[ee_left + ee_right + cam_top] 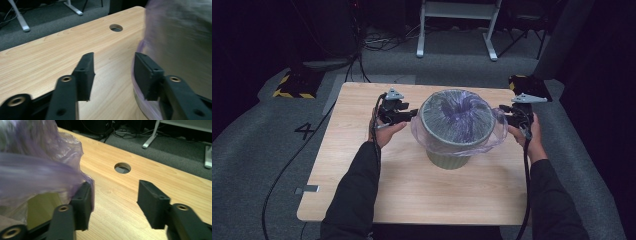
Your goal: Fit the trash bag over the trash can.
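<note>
A pale green ribbed bin stands in the middle of the wooden table. A thin purple plastic bag lines it, its rim folded out over the edge. My left gripper sits at the bin's left side, my right gripper at its right side. In the left gripper view the left gripper stands open with bare table between the jaws and the bag just past the right jaw. In the right gripper view the right gripper is open too. Loose bag film drapes against its left jaw, above the bin wall.
A round cable hole pierces the tabletop near its far edge, also visible as the hole in the right gripper view. Behind the table stand a white desk frame and a yellow-black striped base. Cables cross the grey carpet.
</note>
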Tool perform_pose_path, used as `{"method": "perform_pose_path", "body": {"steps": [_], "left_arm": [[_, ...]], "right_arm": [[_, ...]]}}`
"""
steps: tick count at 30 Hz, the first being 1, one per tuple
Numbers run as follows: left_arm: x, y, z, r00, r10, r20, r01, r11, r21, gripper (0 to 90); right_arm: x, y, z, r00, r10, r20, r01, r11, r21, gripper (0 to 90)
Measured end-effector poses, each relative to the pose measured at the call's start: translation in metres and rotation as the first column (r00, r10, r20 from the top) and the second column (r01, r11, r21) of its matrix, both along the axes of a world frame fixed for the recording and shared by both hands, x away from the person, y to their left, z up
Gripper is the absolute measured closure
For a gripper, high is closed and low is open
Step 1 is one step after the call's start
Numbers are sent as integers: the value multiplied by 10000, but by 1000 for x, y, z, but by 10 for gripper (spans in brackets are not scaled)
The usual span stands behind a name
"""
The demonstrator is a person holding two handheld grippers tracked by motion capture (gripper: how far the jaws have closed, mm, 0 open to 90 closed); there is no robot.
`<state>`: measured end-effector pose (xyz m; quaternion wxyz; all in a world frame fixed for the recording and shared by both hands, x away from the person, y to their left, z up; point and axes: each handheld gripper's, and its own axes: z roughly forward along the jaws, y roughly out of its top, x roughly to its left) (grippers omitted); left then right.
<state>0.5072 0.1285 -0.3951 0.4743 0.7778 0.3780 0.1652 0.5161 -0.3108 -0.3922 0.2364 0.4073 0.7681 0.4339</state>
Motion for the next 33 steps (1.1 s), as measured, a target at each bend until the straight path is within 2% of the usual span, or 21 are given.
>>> {"method": "perform_pose_path", "body": {"steps": [2,4,7,11,14,17,18,19,20,21,22,23,27,28,29,31,33], "left_arm": [[-7,6,2,9999,-103,-10,102,9998,-172,464],[-13,9,2,9999,-163,-3,163,9998,-109,449],[-23,11,2,9986,-521,72,522,9984,-230,426],[-36,9,2,9941,-1052,263,1050,9944,82,373],[-48,4,4,9836,-1770,345,1767,9842,120,352],[-59,-2,4,9726,-2292,396,2287,9734,162,310],[-64,-6,4,9670,-2519,372,2510,9676,275,297],[-66,-8,4,9640,-2630,394,2616,9644,382,269],[-71,-11,4,9576,-2853,407,2838,9581,393,250],[-74,-13,4,9547,-2939,455,2922,9555,418,230],[-78,-15,4,9525,-2998,544,2964,9530,620,228],[-81,-16,3,9495,-3086,574,3047,9501,674,228],[-90,-19,2,9399,-3351,657,3307,9412,694,217],[-90,-19,2,9399,-3351,657,3307,9412,694,217],[-93,-23,1,9359,-3449,708,3386,9368,878,217],[-94,-27,0,9365,-3448,642,3364,9349,1134,221],[-94,-28,-1,9364,-3444,668,3353,9346,1184,265]], "right_arm": [[-4,-6,5,9998,-125,150,127,9998,-148,406],[-8,-9,10,9995,-209,243,218,9990,-387,381],[-14,-16,17,9988,-241,418,267,9977,-621,364],[-22,-24,21,9987,-108,502,148,9967,-794,338],[-27,-27,20,9988,73,479,-18,9936,-1134,324],[-36,-28,18,9961,766,429,-693,9860,-1519,327],[-39,-28,17,9950,895,450,-813,9841,-1582,334],[-43,-28,16,9925,1125,470,-1030,9800,-1704,359],[-45,-28,15,9903,1305,468,-1202,9765,-1791,368],[-50,-28,14,9865,1526,597,-1390,9722,-1886,374],[-53,-27,14,9840,1651,677,-1505,9717,-1822,379],[-59,-27,14,9788,1887,798,-1734,9705,-1675,382],[-77,-25,16,9597,2469,1339,-2211,9581,-1823,379],[-77,-25,16,9597,2469,1339,-2211,9581,-1823,379],[-84,-21,17,9498,2774,1446,-2508,9515,-1781,378],[-89,-18,18,9388,3015,1668,-2707,9448,-1846,425],[-92,-15,18,9362,3047,1755,-2690,9421,-2003,435]]}}
